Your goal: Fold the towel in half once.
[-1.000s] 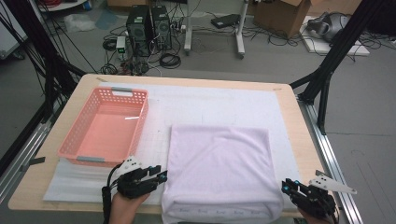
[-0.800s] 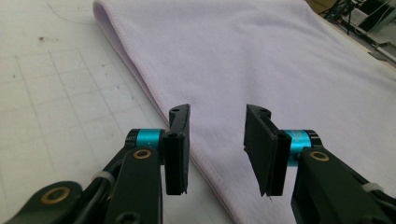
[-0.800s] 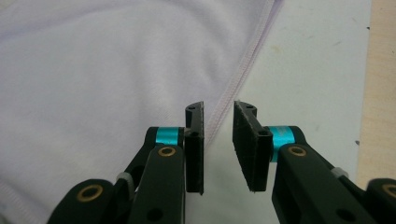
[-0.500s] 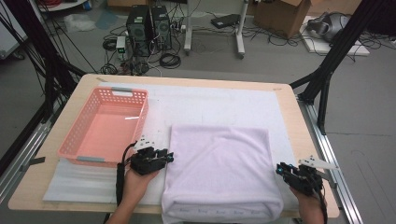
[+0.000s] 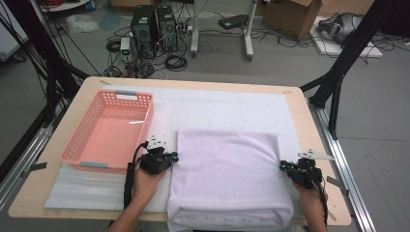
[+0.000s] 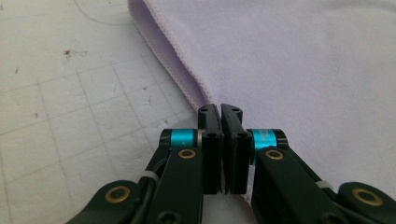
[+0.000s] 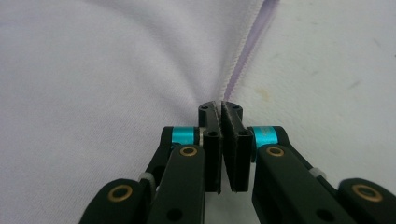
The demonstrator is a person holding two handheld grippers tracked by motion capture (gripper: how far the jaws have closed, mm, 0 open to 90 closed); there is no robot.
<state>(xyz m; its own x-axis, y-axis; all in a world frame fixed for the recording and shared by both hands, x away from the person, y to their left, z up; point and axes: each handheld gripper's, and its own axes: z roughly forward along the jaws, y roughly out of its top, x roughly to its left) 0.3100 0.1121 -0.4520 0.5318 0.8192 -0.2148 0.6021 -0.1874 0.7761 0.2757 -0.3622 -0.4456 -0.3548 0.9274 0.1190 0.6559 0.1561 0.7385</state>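
A lilac folded towel [image 5: 227,174] lies on the white mat, its near end hanging over the table's front edge. My left gripper [image 5: 172,157] sits at the towel's left edge. In the left gripper view its jaws [image 6: 220,109] have just closed and stand together on the hem of the towel [image 6: 303,60]. My right gripper [image 5: 283,166] sits at the right edge. In the right gripper view its jaws [image 7: 221,107] have also just closed, pinching the hem, and the towel [image 7: 93,70] puckers toward them.
A pink plastic basket [image 5: 94,165] stands empty just left of my left hand. The white mat [image 5: 217,108] covers most of the wooden table [image 5: 29,193]. Beyond the table are computers, cables and black stand legs on the floor.
Both hands have moved away from the table's front edge and inward to the towel's side edges. Both pairs of jaws, apart before, now stand together on the hems.
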